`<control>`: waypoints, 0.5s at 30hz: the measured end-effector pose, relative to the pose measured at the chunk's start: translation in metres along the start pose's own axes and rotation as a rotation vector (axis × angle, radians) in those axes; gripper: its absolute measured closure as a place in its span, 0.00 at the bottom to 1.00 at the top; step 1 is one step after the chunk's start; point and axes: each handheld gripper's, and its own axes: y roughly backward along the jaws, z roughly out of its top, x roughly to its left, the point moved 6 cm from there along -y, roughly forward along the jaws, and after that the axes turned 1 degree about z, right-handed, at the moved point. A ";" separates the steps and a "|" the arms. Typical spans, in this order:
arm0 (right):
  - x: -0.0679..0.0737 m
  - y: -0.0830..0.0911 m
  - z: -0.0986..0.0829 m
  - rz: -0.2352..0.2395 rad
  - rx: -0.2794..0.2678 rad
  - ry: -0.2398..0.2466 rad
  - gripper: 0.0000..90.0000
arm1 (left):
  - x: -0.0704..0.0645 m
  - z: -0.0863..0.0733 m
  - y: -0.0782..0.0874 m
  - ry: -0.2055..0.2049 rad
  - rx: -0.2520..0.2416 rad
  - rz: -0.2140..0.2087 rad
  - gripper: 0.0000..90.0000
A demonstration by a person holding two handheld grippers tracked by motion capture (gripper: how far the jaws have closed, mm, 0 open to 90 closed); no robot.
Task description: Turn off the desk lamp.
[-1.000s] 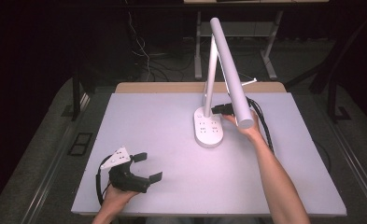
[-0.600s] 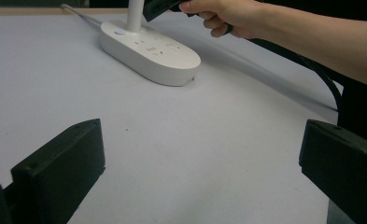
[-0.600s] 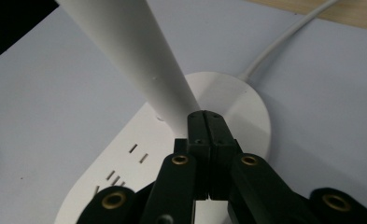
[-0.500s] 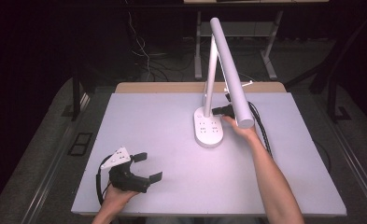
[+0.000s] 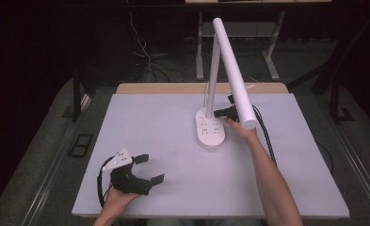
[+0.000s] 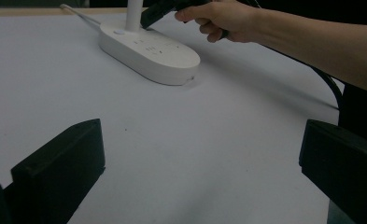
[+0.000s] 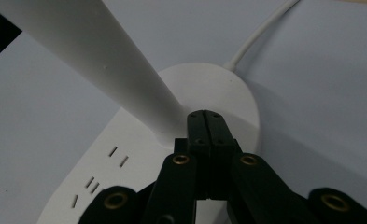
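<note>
1. The right gripper (image 7: 205, 122), jaws pressed together with nothing between them, has its tips at the foot of the desk lamp (image 5: 210, 129), on the oval base beside the stem.
2. The lamp stands toward the back of the white table (image 5: 164, 117), its cord (image 7: 260, 35) trailing off behind.
3. The left gripper (image 5: 152, 168) rests at the table's near left corner, jaws spread wide, well apart from the lamp.
</note>
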 end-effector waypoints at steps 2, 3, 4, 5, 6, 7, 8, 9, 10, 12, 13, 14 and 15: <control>0.000 0.000 0.000 0.000 0.001 0.003 1.00 | -0.001 0.000 0.000 -0.001 0.002 -0.002 0.00; 0.000 0.000 0.000 -0.001 0.004 0.003 1.00 | -0.001 0.000 0.000 -0.001 0.002 -0.002 0.00; 0.000 0.000 0.000 -0.001 0.002 -0.005 1.00 | -0.001 0.000 0.000 0.000 0.002 -0.002 0.00; 0.000 0.000 0.000 -0.001 0.002 -0.005 1.00 | 0.000 0.000 0.000 0.000 0.002 -0.002 0.00; 0.000 0.000 0.000 -0.002 0.005 -0.007 1.00 | 0.000 0.000 0.000 0.000 0.002 -0.003 0.00; 0.000 0.001 0.001 -0.004 0.006 -0.007 1.00 | 0.000 0.000 0.000 0.000 0.001 -0.003 0.00; 0.001 0.000 0.001 -0.008 0.004 -0.006 1.00 | 0.000 0.000 0.000 0.001 -0.001 -0.003 0.00; 0.001 0.001 0.001 -0.008 0.004 -0.001 1.00 | 0.000 0.000 0.000 0.001 -0.001 -0.003 0.00; 0.002 0.001 0.001 -0.009 0.003 -0.004 1.00 | 0.000 0.000 0.000 0.002 0.000 -0.003 0.00; 0.002 0.001 0.002 -0.010 0.005 -0.006 1.00 | 0.000 0.000 0.000 0.003 0.000 -0.003 0.00; 0.001 0.001 0.002 -0.009 0.001 -0.008 1.00 | 0.000 0.000 0.000 0.003 -0.002 -0.003 0.00; 0.000 0.002 0.001 -0.010 0.004 -0.008 1.00 | 0.000 0.000 0.000 0.002 -0.001 -0.003 0.00; 0.000 0.002 0.001 -0.010 0.004 -0.008 1.00 | 0.000 0.000 0.000 0.003 -0.002 -0.003 0.00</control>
